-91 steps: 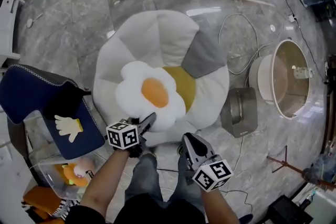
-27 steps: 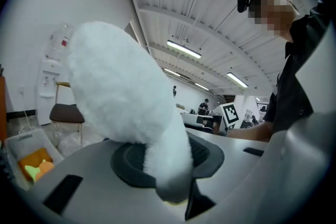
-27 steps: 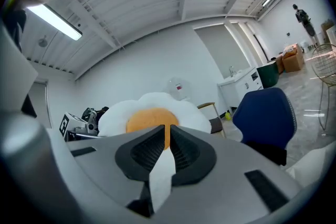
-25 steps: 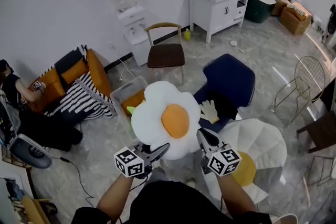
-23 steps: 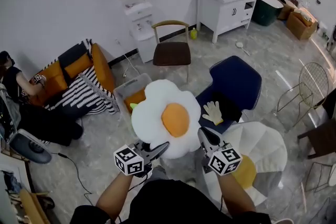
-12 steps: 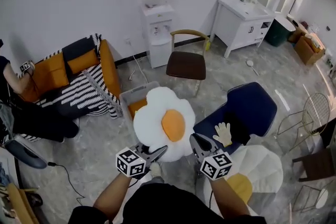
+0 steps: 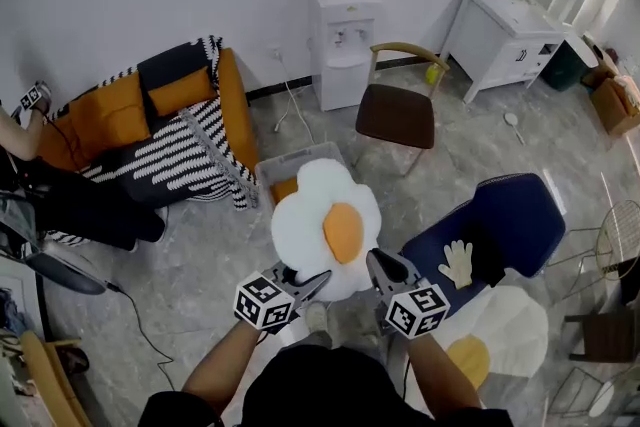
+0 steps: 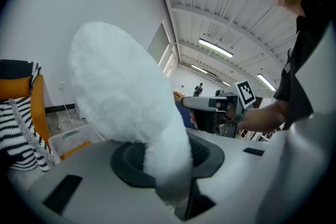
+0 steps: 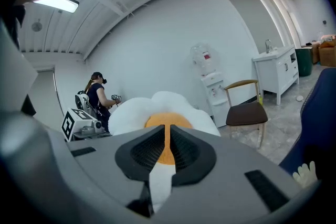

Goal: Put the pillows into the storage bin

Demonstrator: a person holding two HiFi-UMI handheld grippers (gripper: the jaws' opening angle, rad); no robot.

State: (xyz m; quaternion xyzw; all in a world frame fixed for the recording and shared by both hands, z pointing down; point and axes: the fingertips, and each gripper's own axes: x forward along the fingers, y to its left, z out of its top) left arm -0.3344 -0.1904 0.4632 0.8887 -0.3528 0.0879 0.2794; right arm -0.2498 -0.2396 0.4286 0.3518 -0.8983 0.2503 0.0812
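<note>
Key relation: the storage bin [image 7: 300, 155] sits on the floor straight ahead of the person, just beyond the egg pillow [image 7: 328, 227]. In the head view the pillow's top lobe covers part of the bin's near rim. The bin's long side runs approx left-right across that view, w/ something orange in it.

The left gripper [image 7: 305, 285] is clamped on the pillow's white lower edge; in the left gripper view the plush is squeezed btwn the pads [image 8: 207, 152] and the rest of the pillow bulges up and to the left. So the pillow stands upright above the tool w/ its yolk face toward the right gripper [image 7: 378, 265].

That gripper's jaws are drawn together to a thin slit. The right gripper view shows yolk and white fabric through the slit, but nothing clearly pinched. Whether its tips touch the pillow's rim can't be told; in the head view they sit right at the lower right edge.

Judgement: the left gripper does the carrying and is the nearer one to the bin, i.e. the move is forward and down, away from the body, until the pillow is over the opening.

The blue chair [image 7: 510, 215] w/ a glove [image 7: 458, 263] on it is off to the right, apart from that path
</note>
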